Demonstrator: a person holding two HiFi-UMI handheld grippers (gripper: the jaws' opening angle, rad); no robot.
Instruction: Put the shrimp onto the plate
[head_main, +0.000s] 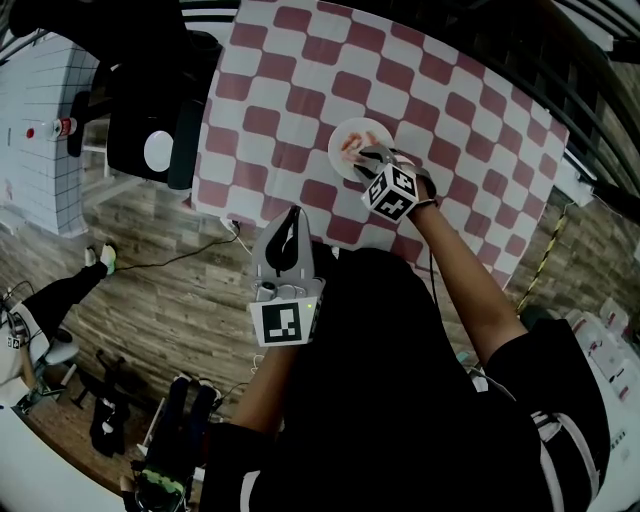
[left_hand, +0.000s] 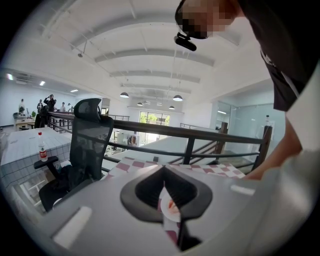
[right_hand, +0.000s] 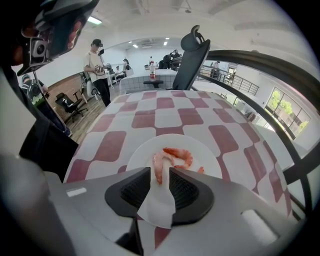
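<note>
Shrimp (right_hand: 177, 155) on white plate (right_hand: 141, 154), red-checked tablecloth (head_main: 300, 60) — open office with railing (left_hand: 200, 132), right gripper (right_hand: 160, 171) jaws apart, left gripper (left_hand: 163, 171) jaws together

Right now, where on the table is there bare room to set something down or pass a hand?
Bare checkered cloth lies left of the plate, beyond it to the far edge, and right of it toward the cloth's right corner. Crowded: the plate, holding shrimp, with the open right gripper at its near side.
</note>
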